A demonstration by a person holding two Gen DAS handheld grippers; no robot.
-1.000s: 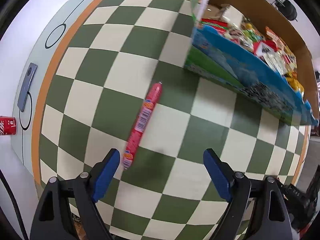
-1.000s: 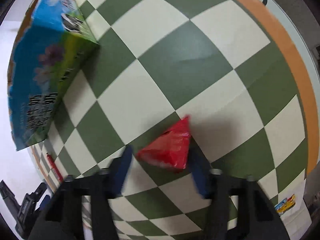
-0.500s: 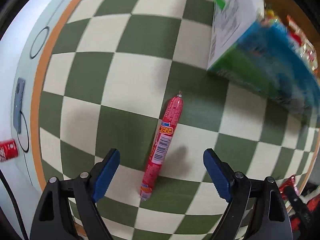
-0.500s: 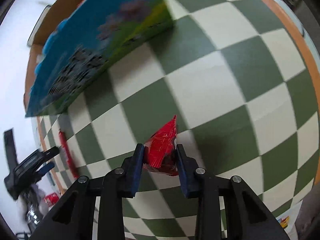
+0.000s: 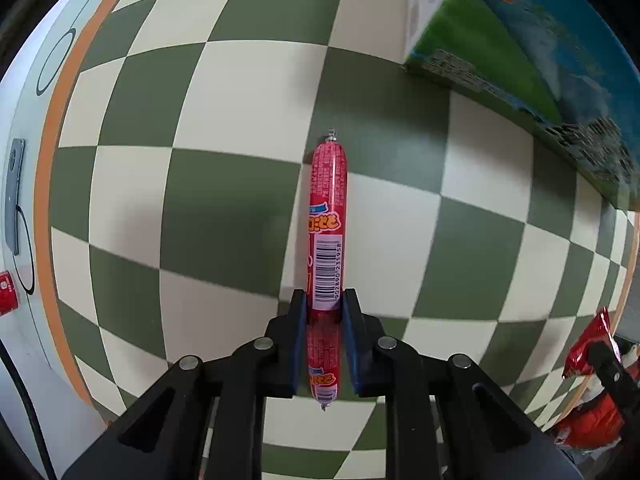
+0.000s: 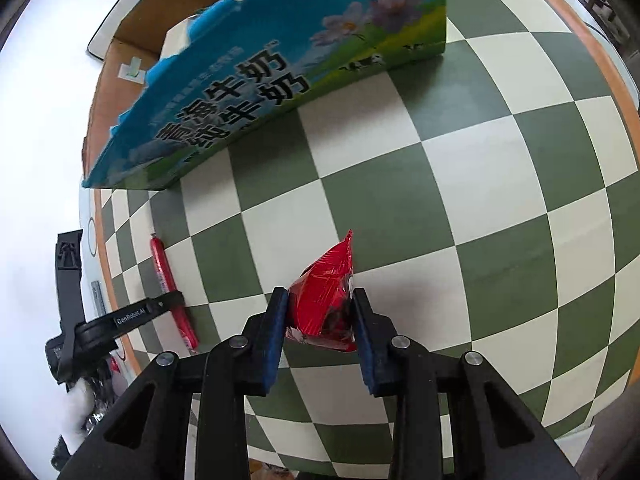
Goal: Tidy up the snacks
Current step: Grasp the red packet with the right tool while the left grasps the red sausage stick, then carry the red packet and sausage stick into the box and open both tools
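A long red sausage stick [image 5: 328,216] lies on the green-and-cream checkered table, and my left gripper [image 5: 323,309] is shut on its near part, pointing straight down. In the right wrist view the same sausage [image 6: 163,266] shows at the left with the left gripper [image 6: 176,300] clamped across it. My right gripper [image 6: 320,304] is shut on a crumpled red snack packet [image 6: 326,292] held above the table. That packet [image 5: 588,344] also shows at the right edge of the left wrist view.
A blue-and-green milk carton box [image 6: 276,60] holding several snacks stands at the back of the table; its side [image 5: 516,56] fills the upper right of the left wrist view. An orange border [image 5: 48,152] rims the table. A grey phone [image 5: 13,196] and a red can [image 5: 6,294] lie left.
My left gripper came down over the sausage and its wide-open jaws shut on it. My right gripper closed on the red packet and carried it up and toward the box.
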